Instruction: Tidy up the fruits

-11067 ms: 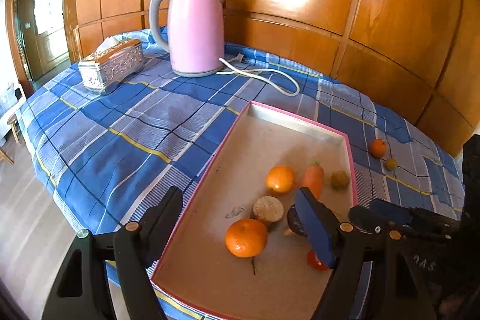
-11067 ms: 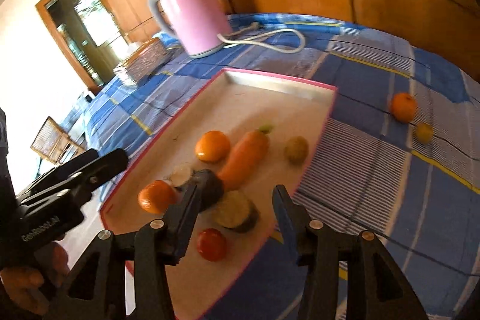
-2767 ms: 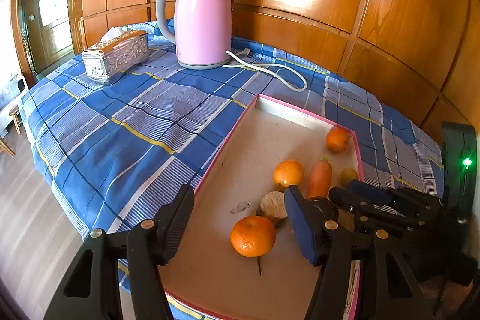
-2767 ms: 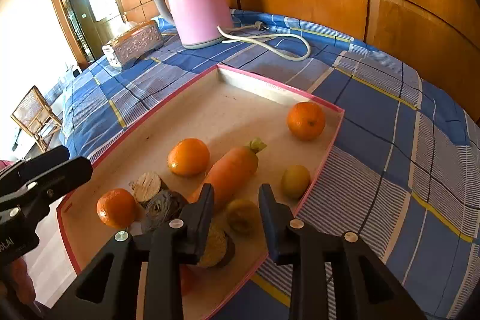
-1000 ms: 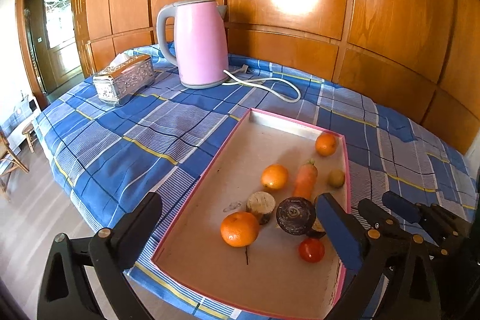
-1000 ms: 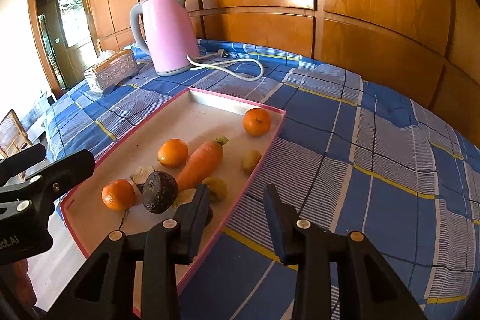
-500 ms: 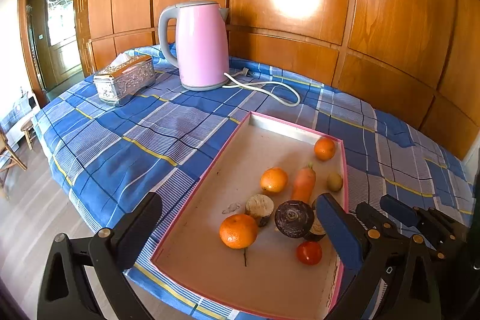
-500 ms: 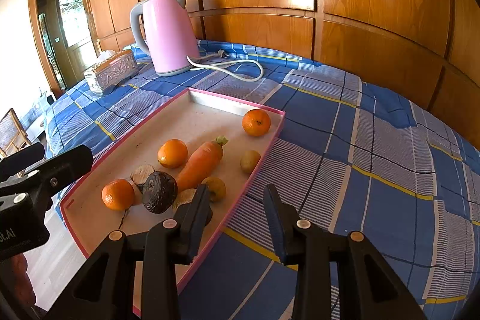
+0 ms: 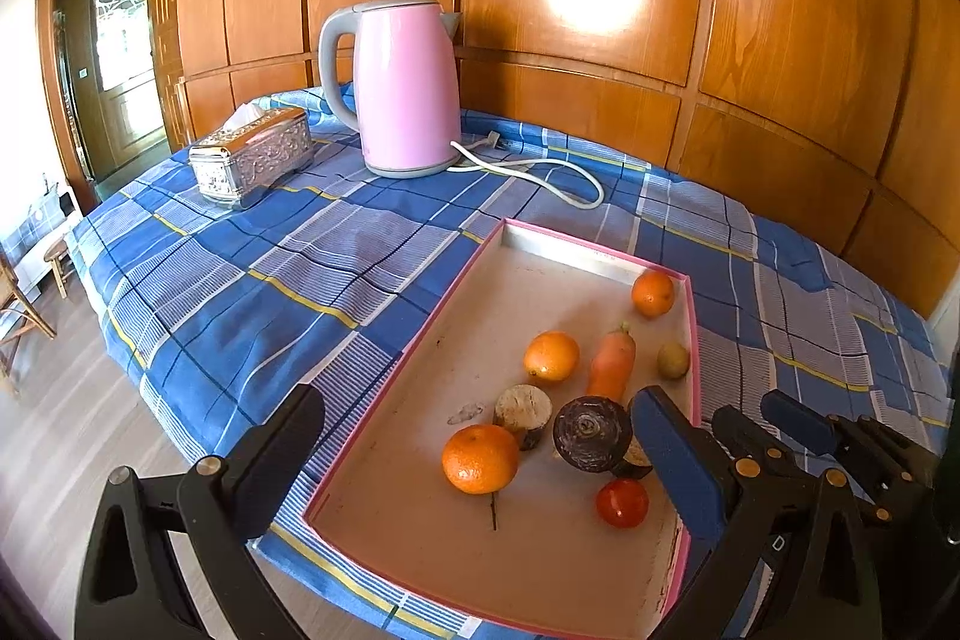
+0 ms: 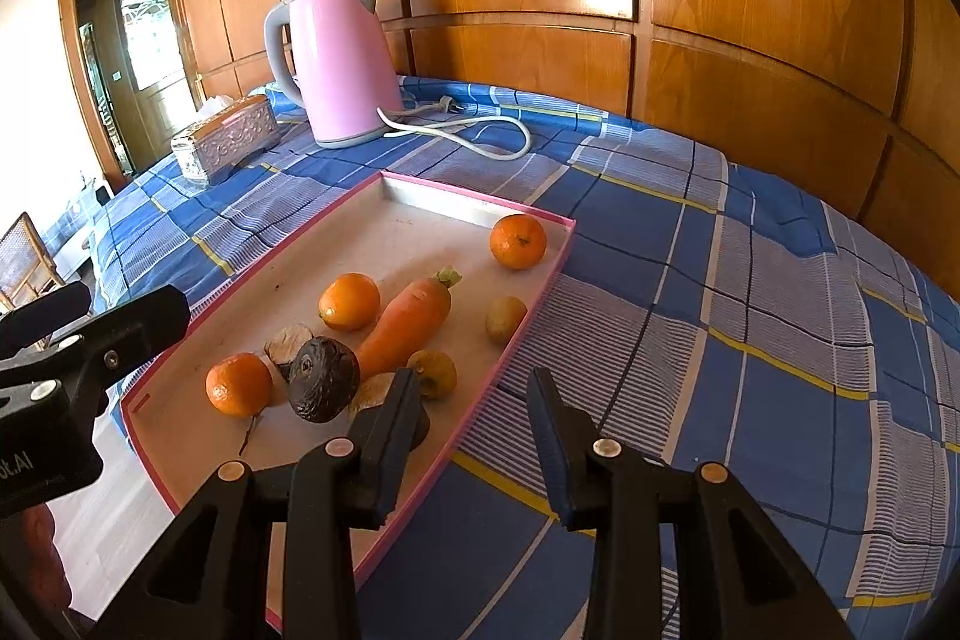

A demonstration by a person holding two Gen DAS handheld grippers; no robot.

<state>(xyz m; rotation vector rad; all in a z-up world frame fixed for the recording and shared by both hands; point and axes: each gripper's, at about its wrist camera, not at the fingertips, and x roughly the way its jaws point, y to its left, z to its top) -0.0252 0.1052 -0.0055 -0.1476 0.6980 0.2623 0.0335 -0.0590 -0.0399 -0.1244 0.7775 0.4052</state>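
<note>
Your left gripper [image 9: 480, 460] is wide open and holds nothing. It hangs over the near end of the pink-edged tray [image 9: 420, 346]. Your right gripper [image 10: 474, 430] is open too, with a smaller gap, and it holds nothing. It sits above the tray's right edge, near the corner close to you.

All the food lies in the tray. Closest to you is a small red tomato [image 9: 622, 502]. Next to it is an orange [image 9: 480, 458] with a thin stem. Just past that sits a dark round fruit [image 9: 592, 433] touching a pale cut chunk [image 9: 522, 409]. A small yellow fruit [image 10: 433, 372] rests just beside your right gripper's left finger. In the middle lie a carrot [image 10: 405, 325] and a second orange [image 10: 349, 301], near each other. A little green-brown fruit [image 10: 505, 319] sits by the right wall. A third orange [image 10: 517, 241] is in the far right corner.

Past the tray, on the blue checked cloth [image 9: 240, 280], stand a pink kettle [image 9: 405, 100] with its white cord [image 9: 540, 172] and a silver tissue box [image 9: 252, 157].
</note>
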